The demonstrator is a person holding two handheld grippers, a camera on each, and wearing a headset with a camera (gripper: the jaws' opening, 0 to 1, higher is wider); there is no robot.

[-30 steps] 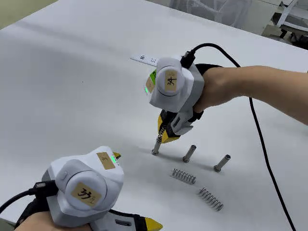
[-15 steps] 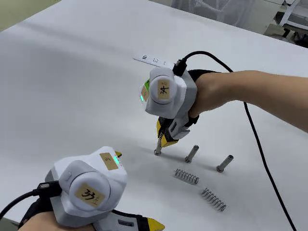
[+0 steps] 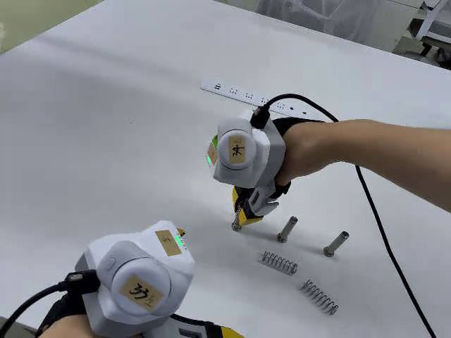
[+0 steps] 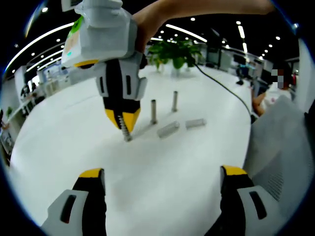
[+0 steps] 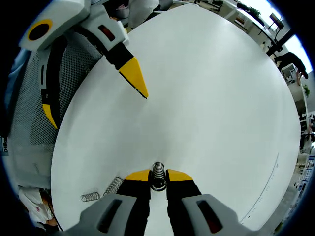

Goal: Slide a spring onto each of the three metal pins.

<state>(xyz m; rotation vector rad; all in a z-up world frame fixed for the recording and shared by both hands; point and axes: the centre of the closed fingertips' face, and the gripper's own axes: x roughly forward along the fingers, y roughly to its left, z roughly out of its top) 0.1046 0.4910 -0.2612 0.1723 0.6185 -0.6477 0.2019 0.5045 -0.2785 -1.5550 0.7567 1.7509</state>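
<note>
My right gripper (image 3: 240,217) is shut on a spring (image 5: 158,176) and holds it upright on the leftmost metal pin (image 3: 236,224), tips close to the table. From my left gripper view that spring (image 4: 126,132) sits around the pin below the yellow tips. Two bare pins (image 3: 287,229) (image 3: 336,243) stand to the right. On the table in front of them lie two loose springs (image 3: 279,263) (image 3: 318,296). My left gripper (image 4: 162,172) hangs open and empty, well short of the pins, its body (image 3: 141,278) at the bottom left of the head view.
A white power strip (image 3: 254,97) lies behind the right gripper. A black cable (image 3: 380,225) runs from that gripper across the white table (image 3: 106,141) on the right. The left gripper's yellow finger (image 5: 135,78) reaches into the right gripper view.
The right gripper has come down with the spring, so the spring now sits lower on the leftmost pin. The head camera has shifted; the left gripper stays about where it was.
</note>
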